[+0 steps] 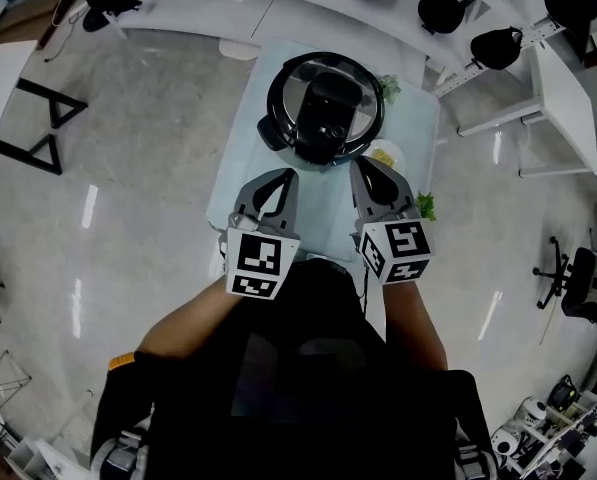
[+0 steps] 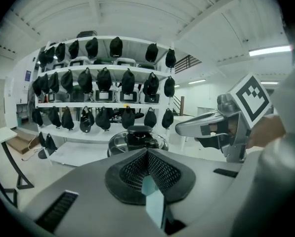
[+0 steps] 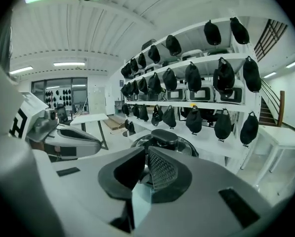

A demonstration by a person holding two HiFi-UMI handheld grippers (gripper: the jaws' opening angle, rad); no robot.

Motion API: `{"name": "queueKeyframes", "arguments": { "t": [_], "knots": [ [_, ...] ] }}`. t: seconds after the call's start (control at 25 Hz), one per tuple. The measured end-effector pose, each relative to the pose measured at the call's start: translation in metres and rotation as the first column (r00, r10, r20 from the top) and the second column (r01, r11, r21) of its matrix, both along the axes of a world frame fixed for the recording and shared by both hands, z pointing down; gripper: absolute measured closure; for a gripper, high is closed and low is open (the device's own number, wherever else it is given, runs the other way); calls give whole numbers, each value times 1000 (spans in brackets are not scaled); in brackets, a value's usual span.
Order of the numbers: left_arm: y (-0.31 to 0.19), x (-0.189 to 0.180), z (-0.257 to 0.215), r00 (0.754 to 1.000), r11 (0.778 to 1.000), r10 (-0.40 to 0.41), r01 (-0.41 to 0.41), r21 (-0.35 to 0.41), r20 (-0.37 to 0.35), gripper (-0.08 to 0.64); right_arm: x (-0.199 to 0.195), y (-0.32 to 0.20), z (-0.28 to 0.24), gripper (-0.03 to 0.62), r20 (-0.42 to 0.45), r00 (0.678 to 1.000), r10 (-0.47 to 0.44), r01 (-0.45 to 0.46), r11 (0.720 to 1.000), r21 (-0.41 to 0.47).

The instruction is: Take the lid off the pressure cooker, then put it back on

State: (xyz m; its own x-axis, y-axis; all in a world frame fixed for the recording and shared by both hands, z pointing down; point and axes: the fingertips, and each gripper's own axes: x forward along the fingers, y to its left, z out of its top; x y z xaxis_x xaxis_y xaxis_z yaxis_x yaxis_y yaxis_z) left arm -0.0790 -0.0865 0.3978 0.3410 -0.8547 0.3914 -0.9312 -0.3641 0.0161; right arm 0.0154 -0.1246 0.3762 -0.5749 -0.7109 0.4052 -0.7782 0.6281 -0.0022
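Observation:
The pressure cooker (image 1: 325, 106) stands at the far end of a pale table (image 1: 243, 173), its steel lid with a black handle seated on the pot. Both grippers hover short of it over the table's near part, apart from the cooker. My left gripper (image 1: 284, 178) has its jaws together with nothing between them, and my right gripper (image 1: 364, 168) is shut and empty too. In the left gripper view the cooker (image 2: 137, 138) sits just beyond the closed pads (image 2: 159, 171), with the right gripper (image 2: 187, 128) off to the right. The right gripper view shows the cooker (image 3: 167, 138) ahead of its jaws.
A small plate of food (image 1: 385, 155) lies right of the cooker, with green sprigs (image 1: 425, 206) at the table's right edge. White shelves of black bags (image 2: 103, 78) stand behind. A black-legged table (image 1: 38, 118) is at left, an office chair (image 1: 578, 278) at right.

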Motion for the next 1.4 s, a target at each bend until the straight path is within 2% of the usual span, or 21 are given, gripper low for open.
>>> {"name": "queueKeyframes", "arguments": {
  "t": [0.16, 0.28, 0.64, 1.04, 1.4],
  "knots": [
    [18, 25, -4, 1000, 1000, 22, -22, 13, 16, 552, 12, 27, 0, 566, 26, 1000, -2, 2, 1000, -9],
    [34, 43, -10, 1000, 1000, 10, -10, 17, 7, 552, 24, 45, -1, 571, 37, 999, -13, 14, 1000, -19],
    [82, 92, -24, 994, 993, -105, 106, 51, -7, 552, 59, 101, -5, 574, 44, 989, -139, 139, 990, 3],
    [138, 117, -36, 969, 966, -247, 245, 82, 15, 552, 88, 152, -14, 574, 62, 966, -250, 250, 968, 16],
    [152, 143, -36, 969, 967, -244, 240, 88, 33, 552, 115, 170, -9, 574, 64, 967, -246, 245, 969, 10]
  ]
}}
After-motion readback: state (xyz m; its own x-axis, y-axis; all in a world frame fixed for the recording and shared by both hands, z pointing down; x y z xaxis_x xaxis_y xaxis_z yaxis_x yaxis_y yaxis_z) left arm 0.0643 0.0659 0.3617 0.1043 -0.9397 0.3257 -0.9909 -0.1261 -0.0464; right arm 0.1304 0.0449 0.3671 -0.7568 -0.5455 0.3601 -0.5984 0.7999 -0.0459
